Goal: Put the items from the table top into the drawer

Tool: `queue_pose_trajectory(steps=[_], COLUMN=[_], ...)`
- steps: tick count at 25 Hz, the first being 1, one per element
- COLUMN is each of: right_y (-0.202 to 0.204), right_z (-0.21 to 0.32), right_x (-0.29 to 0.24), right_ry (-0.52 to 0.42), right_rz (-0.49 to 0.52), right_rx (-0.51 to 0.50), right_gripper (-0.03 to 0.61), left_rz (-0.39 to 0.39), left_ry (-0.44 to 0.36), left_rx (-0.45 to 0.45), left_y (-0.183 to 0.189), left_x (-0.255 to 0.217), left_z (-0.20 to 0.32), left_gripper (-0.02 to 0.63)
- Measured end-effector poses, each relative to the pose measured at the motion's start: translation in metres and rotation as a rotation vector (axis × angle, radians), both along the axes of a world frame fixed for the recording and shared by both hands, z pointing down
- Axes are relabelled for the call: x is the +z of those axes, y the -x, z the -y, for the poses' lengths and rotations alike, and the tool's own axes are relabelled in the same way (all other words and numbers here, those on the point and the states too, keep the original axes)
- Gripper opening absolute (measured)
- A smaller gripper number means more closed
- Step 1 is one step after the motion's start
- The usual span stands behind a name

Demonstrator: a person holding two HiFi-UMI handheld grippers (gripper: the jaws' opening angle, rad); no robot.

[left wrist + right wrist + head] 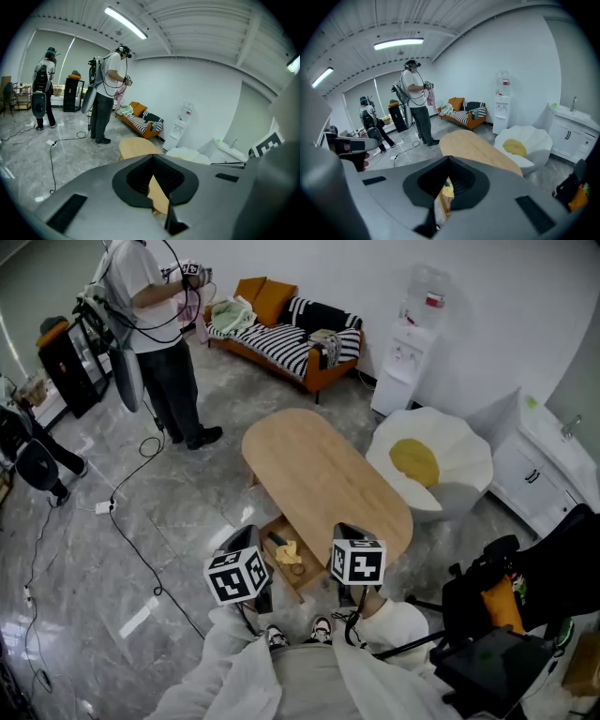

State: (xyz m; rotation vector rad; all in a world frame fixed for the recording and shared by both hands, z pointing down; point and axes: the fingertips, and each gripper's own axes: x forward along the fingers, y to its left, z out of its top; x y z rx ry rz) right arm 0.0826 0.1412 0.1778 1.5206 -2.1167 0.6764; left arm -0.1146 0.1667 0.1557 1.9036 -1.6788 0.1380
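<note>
Grey jaws of my left gripper [161, 202] and right gripper [440, 202] are both clenched together, grasping nothing. Between the two, lower centre of the head view, one drawer [307, 587] stands pulled out from the near end of the one oval table [323, 474], with a yellow item [287, 552] inside. Open floor [187, 512] lies left of the table, and a white seat [441, 460] sits close by its right edge.

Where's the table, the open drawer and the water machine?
table [323, 479], head view, middle of its wooden top.
drawer [306, 579], head view, bare wood near its front corner.
water dispenser [401, 367], head view, its white front.
</note>
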Motion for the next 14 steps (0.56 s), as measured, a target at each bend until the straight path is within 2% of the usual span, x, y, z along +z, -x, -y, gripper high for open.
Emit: queue_pose_trajectory(steps=[8, 14], right_y=[0.007, 0.008], right_z=[0.005, 0.001], right_x=[-0.003, 0.005], right_ry=[-0.015, 0.015], right_rz=[-0.005, -0.008], right_rx=[-0.005, 0.000], right_gripper=[0.062, 0.063], left_rz=[-0.015, -0.022], left_ry=[-0.010, 0.024], left_rx=[-0.004, 0.004], left_y=[0.003, -0.001], left_x=[0.001, 0.011], left_z=[0.004, 0.001], left_gripper=[0.000, 0.000])
